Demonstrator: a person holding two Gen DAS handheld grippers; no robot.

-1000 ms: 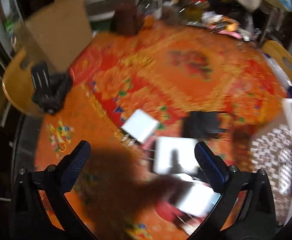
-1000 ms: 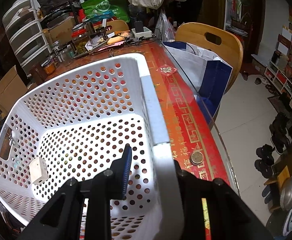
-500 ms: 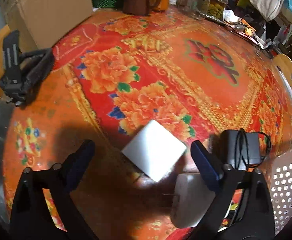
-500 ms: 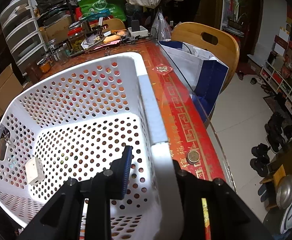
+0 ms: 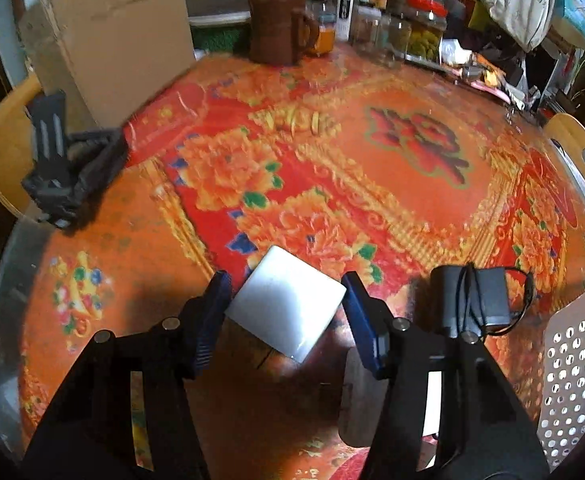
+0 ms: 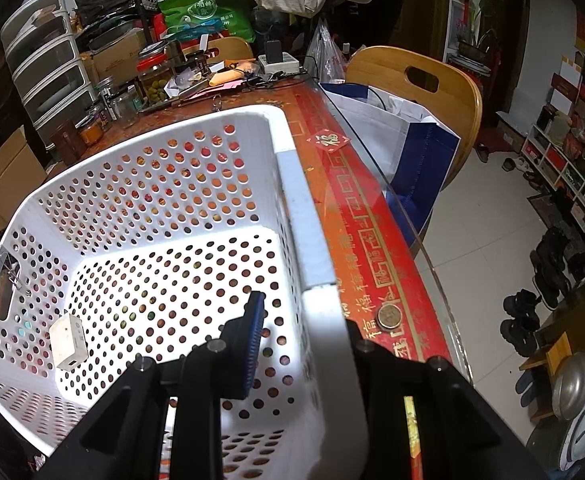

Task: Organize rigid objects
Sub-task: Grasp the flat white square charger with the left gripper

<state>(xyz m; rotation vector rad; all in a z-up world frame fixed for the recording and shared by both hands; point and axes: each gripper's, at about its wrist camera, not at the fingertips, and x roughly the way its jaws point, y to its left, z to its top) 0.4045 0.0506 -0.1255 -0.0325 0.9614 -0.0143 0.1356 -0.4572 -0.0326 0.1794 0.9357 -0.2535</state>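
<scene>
White flat box point(image 5: 286, 304) is now between the left gripper point(image 5: 284, 312) jaws, lying on the tabletop point(image 5: 412, 184) with one corner pointing away from the camera. A second ago the jaws were spread wide and well above it; they've just been closing and the gripper has dropped down over the box. The left pad looks to be at the box's corner, the right pad at its edge, but I can't tell whether they're pressing on it yet, so I read this as the closing phase of the grasp, not a secured hold. The box sits diagonally across the jaws, so it may twist as they pinch.

Right gripper point(image 6: 304, 344) unchanged: jaws pinching the near rim of the white basket point(image 6: 292, 184), one finger inside, one outside, steadying it. A small white adapter point(image 6: 68, 340) is already on the basket floor.

Black charger point(image 5: 470, 294) with its wound cable lies on the tabletop just right of the left gripper, beside the basket wall point(image 5: 572, 360). Probably next in line.

Task is early: one item in, at least two to go.
</scene>
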